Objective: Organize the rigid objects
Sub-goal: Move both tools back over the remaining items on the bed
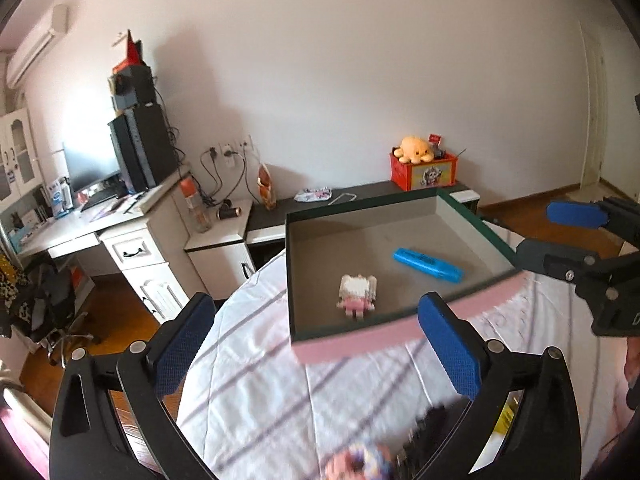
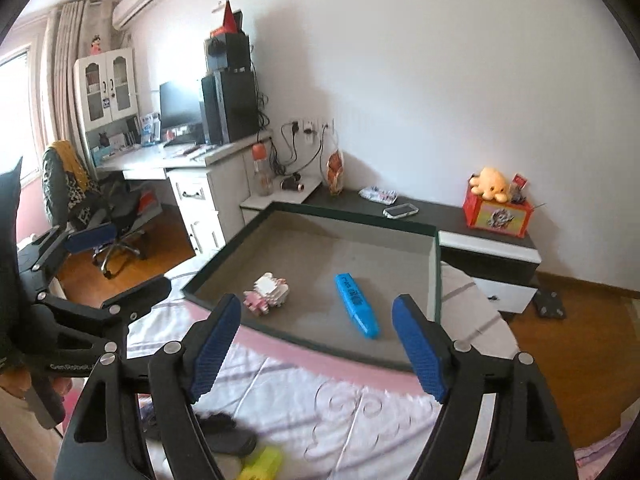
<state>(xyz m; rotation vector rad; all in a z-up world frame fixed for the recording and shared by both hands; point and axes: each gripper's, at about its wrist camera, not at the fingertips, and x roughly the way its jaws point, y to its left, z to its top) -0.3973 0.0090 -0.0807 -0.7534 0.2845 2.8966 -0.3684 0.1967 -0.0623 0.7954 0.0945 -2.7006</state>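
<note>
Both jaws wide, empty: left gripper (image 1: 316,344), right gripper (image 2: 318,350). We're between picks; box (image 2: 436,264) ahead, next obj nearer us.

A white desk (image 2: 160,158) with a black computer tower (image 2: 230,106) stands far left; an orange plush octopus (image 2: 492,184) tops a red box (image 2: 498,216) far right.

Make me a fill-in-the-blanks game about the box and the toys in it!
1. The blue bar lies inside the ____.
2. Counting the blue bar and the pink and white block toy, the number of things inside the box is ____.
3. Both the left gripper and the right gripper have jaws that are ____.
4. The orange plush toy sits on a ____ bin.

Missing words: box; two; open; red
</note>
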